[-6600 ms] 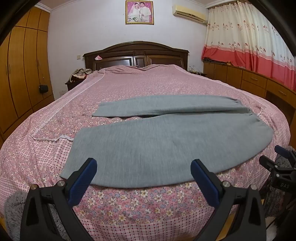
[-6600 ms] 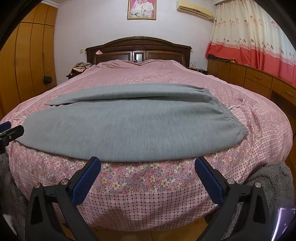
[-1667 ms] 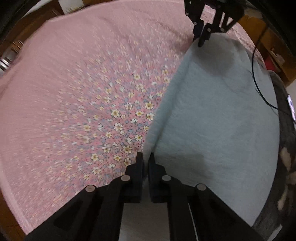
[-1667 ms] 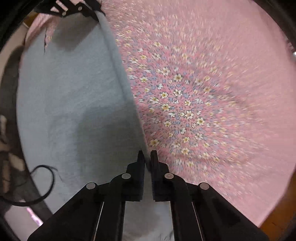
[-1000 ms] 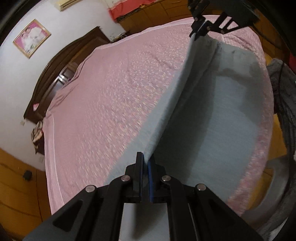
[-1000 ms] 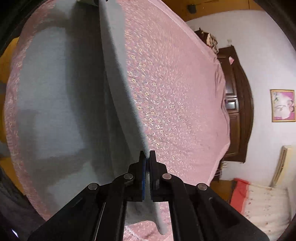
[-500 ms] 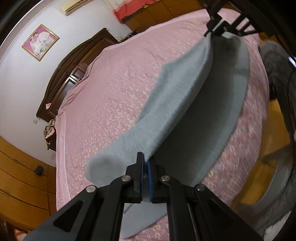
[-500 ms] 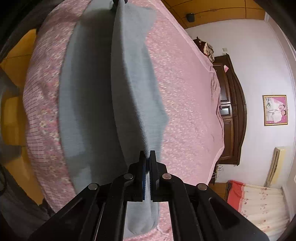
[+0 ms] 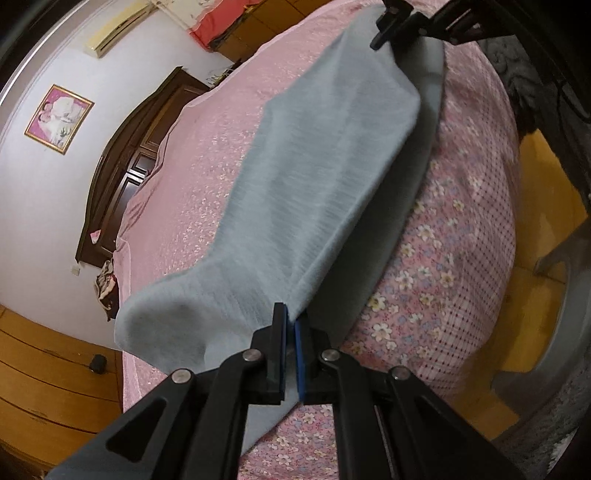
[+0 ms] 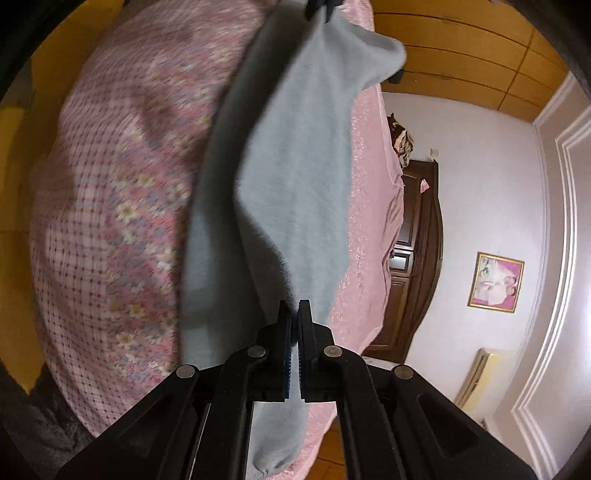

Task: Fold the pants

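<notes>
The grey pants (image 9: 317,192) hang stretched between my two grippers near the foot edge of the pink floral bed (image 9: 454,258). My left gripper (image 9: 290,325) is shut on one end of the raised leg. At the top of the left wrist view the right gripper (image 9: 376,42) holds the far end. In the right wrist view my right gripper (image 10: 294,314) is shut on the grey pants (image 10: 295,177), and the left gripper (image 10: 314,9) shows at the top edge. A lower grey layer lies on the bed under the lifted one.
A dark wooden headboard (image 9: 125,170) stands at the far end of the bed, with a framed picture (image 9: 59,118) on the wall above. Wooden wardrobes (image 9: 44,376) line one side. Yellow floor (image 9: 543,177) lies beyond the bed's foot edge.
Both grippers have come back toward the bed's foot edge and sunk, carrying the lifted grey leg over the layer that lies on the bed. Both stay shut on the cloth.
</notes>
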